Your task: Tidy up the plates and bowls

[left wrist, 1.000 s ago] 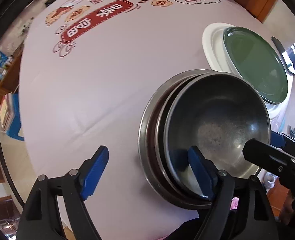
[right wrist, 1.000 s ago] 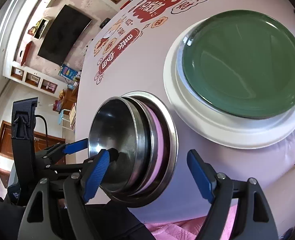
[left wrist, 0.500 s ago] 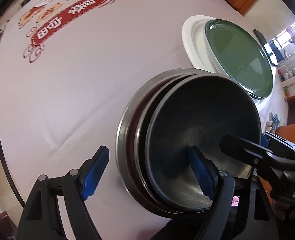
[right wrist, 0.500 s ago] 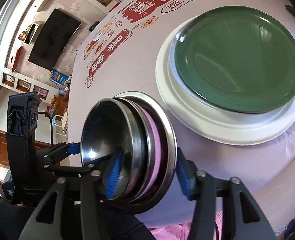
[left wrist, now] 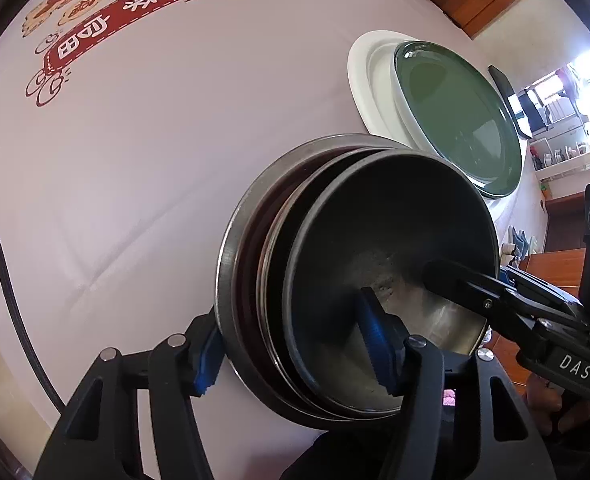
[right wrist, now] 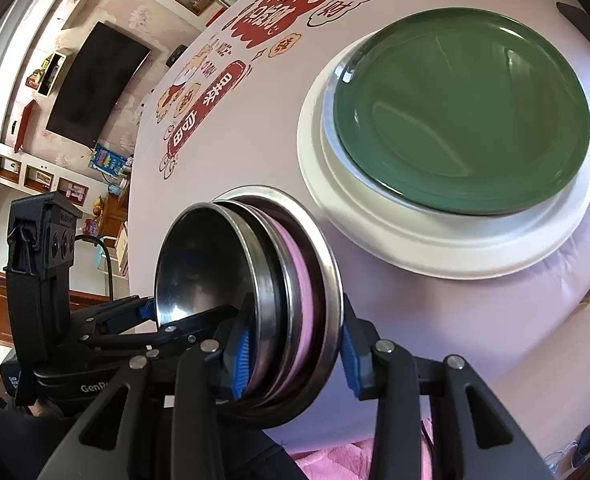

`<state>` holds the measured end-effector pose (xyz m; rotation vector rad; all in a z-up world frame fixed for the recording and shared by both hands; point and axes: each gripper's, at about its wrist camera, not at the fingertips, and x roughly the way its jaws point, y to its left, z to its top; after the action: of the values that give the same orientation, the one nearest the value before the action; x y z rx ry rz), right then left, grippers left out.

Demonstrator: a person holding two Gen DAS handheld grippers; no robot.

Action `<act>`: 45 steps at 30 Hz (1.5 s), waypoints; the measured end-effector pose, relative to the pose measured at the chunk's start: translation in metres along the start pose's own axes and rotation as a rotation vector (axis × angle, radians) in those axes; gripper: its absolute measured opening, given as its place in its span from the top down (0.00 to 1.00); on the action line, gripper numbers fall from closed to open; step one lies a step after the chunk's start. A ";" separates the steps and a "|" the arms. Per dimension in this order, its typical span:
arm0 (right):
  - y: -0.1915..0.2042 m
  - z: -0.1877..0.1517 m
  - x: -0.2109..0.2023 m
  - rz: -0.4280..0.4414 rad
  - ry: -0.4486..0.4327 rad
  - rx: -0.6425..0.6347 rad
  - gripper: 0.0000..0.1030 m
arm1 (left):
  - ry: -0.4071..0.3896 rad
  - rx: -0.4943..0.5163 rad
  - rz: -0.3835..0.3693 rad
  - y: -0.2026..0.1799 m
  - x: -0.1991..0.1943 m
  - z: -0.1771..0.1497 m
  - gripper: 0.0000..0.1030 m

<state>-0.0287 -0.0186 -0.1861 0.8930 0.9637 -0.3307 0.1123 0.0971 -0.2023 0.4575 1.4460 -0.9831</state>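
While both grippers are working at the same target, a nested stack of bowls (left wrist: 359, 280) is sitting near the table's close edge, on a pale tablecloth (left wrist: 167, 152) printed with red characters. Landmark for everything below: that stack. Outermost is a wide steel bowl (right wrist: 331, 280); a pink bowl (right wrist: 299, 276) is showing inside it, then further steel rims, with the innermost steel bowl (left wrist: 395, 272) on top. The left gripper (left wrist: 291, 348) is straddling the stack's near-left wall, one blue pad (left wrist: 207, 356) lying against the outside of the outermost rim and the other blue pad down inside the innermost bowl; its jaws have just been closing, and the whole set of rims is between them, both pads appearing to press. The right gripper (right wrist: 295, 352) is straddling the stack's opposite side, one blue fingertip (right wrist: 241, 354) tucked inside against the inner rims, the other against the outside of the wide steel bowl; its jaws too have just been closing, with the rims caught between them, pads in contact. Each tool is showing in the other's camera, its black finger reaching into the innermost bowl. Just beyond the stack, almost touching it, a green plate (right wrist: 463, 120) is resting on a larger white plate (right wrist: 455, 248). Farther off past the stack's left side, a dark television (right wrist: 95, 84) is hanging on the room wall.
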 end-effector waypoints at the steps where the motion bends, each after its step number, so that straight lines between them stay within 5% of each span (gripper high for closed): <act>1: 0.000 0.000 -0.001 -0.001 -0.002 0.000 0.64 | -0.001 -0.002 -0.005 0.002 -0.002 -0.001 0.45; 16: 0.006 0.006 -0.040 0.039 -0.113 -0.113 0.64 | -0.173 -0.042 -0.032 -0.003 -0.052 -0.004 0.54; 25: -0.003 0.023 -0.070 0.050 -0.161 -0.189 0.64 | -0.263 -0.056 -0.039 -0.043 -0.060 0.017 0.53; 45: -0.067 0.102 -0.103 0.060 -0.085 -0.283 0.64 | -0.301 -0.161 -0.036 -0.121 -0.036 0.066 0.53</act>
<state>-0.0687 -0.1520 -0.1086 0.6431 0.8777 -0.1743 0.0644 -0.0119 -0.1245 0.1577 1.2511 -0.9121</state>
